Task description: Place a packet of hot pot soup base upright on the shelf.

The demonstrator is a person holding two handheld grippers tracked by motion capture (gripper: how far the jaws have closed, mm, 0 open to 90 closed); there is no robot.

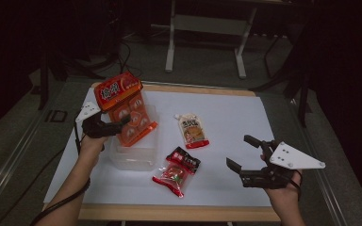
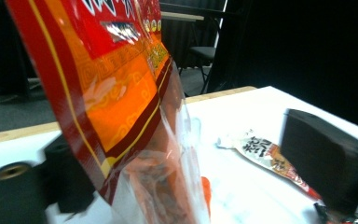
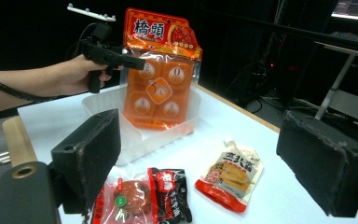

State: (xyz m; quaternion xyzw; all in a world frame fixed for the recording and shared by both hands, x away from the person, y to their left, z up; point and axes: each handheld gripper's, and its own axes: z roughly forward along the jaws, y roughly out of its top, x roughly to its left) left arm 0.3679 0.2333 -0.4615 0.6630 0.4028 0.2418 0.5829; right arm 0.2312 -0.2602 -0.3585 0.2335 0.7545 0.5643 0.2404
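Orange snack bag standing in the clear tub

The orange bag (image 1: 125, 110) stands upright in the clear tub (image 1: 136, 157) near the worktop's left edge; left gripper (image 1: 115, 125) jaws apart around it, right gripper (image 1: 245, 153) jaws apart.

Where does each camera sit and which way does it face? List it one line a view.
High view: above the table, looking forward and down; both forearms, left gripper, right gripper.
Left gripper view: along its black jaws, close on the tall orange snack bag.
Right gripper view: across the table toward the clear plastic tray and the left hand.
Shared: the orange bag and the white-and-orange sauce pouch.
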